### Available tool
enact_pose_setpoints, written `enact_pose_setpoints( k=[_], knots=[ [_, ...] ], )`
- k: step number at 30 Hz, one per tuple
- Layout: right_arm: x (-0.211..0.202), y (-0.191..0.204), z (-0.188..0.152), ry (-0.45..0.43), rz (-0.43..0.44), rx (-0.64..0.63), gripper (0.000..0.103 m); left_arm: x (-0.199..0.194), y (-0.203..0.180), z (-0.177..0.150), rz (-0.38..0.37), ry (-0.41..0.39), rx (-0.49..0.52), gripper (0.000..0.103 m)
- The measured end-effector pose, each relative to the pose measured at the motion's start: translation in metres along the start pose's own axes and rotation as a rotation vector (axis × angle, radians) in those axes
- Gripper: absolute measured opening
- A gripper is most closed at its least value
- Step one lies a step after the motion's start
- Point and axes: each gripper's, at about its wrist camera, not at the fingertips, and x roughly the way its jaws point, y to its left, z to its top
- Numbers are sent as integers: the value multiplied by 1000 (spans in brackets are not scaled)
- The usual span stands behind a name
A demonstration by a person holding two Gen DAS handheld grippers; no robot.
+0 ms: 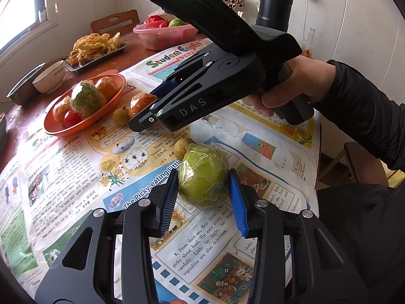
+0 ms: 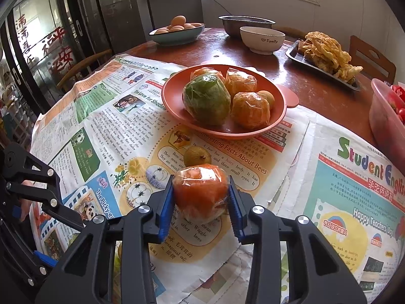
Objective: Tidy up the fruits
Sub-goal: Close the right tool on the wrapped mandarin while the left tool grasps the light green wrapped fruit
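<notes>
My left gripper (image 1: 202, 190) is open around a plastic-wrapped green fruit (image 1: 202, 174) lying on the newspaper; the blue pads (image 1: 236, 197) stand beside it, with a gap on the right. My right gripper (image 2: 201, 193) is shut on a wrapped orange (image 2: 200, 190) resting on the newspaper; it also shows in the left wrist view (image 1: 141, 103). An orange plate (image 2: 174, 106) holds a wrapped green fruit (image 2: 206, 100), wrapped oranges (image 2: 250, 109) and small fruits. Small brown fruits lie loose: one (image 1: 183, 147) behind the green fruit, one (image 2: 197, 155) behind the held orange.
Newspaper (image 2: 354, 177) covers the near table. Behind stand a white bowl (image 2: 262, 39), a steel bowl (image 2: 245, 24), a tray of fried food (image 2: 326, 55), a bowl of eggs (image 2: 177, 31), a pink tub of fruit (image 1: 164, 34) and a black flask (image 1: 274, 2).
</notes>
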Motion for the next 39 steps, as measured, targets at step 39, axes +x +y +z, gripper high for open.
enact_pose_setpoints(
  k=[39],
  knots=[
    [-32,-25,-3,-56,-46,71,36,-29,35,5,33,-42,-79,31]
  ],
)
